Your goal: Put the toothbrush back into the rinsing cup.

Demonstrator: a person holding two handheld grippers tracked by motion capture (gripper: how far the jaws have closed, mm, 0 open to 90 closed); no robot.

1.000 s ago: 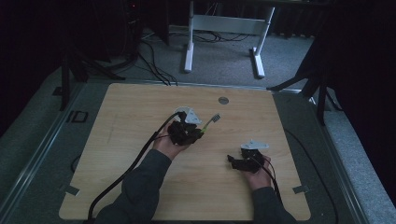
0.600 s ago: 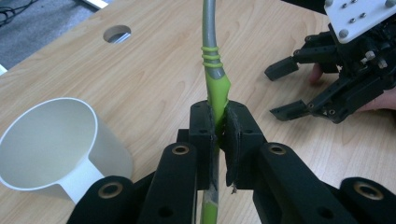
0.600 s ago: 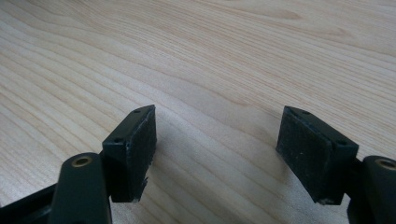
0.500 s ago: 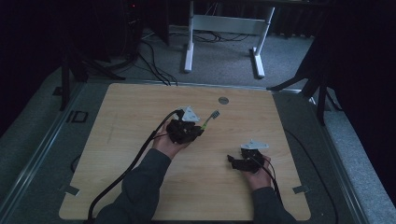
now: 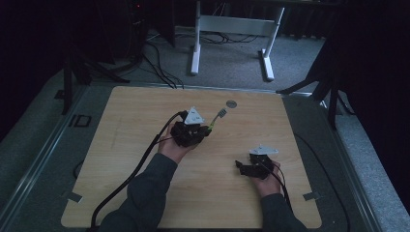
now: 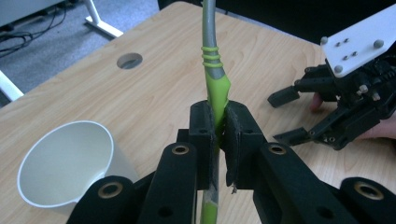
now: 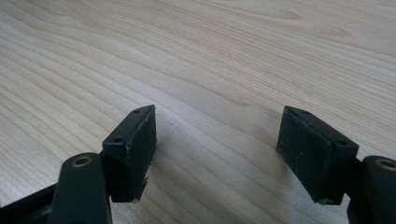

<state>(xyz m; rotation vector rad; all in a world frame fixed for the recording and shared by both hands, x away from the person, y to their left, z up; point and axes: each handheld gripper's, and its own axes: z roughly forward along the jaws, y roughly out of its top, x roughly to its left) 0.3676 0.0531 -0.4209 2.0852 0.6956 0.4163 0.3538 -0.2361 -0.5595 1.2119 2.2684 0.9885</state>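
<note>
At the bottom centre of my left gripper view, my left gripper (image 6: 217, 140) is clamped tight on the green handle of a utensil (image 6: 215, 88), the pads pressing on it from both sides. Its grey metal shank runs straight up out of the top of that frame. In the high view the same utensil (image 5: 216, 119) sticks out up and to the right of my left hand, and its far end looks like fork tines, though it is too small to be sure. Whether the tip rests on the table (image 5: 145, 111) or hangs just above it, I cannot tell.

At the lower left of the left gripper view, just beside my jaws, a white paper cup (image 6: 65, 168) stands with its mouth open towards me. At the right edge of that view, farther off, is my right gripper (image 6: 299, 116).

My right gripper (image 7: 217, 154) holds nothing: in its own view the jaws stand wide apart over bare wood. In the high view it sits at the lower right (image 5: 241, 166), well apart from the utensil.

I judge the step in hand to be carrying the utensil, already picked up. The likely next move is to drop it into the cup, which calls for bringing the handle end over the rim before I loosen my grip. Beyond, near the table's top edge, is a round cable hole (image 5: 231, 103).
</note>
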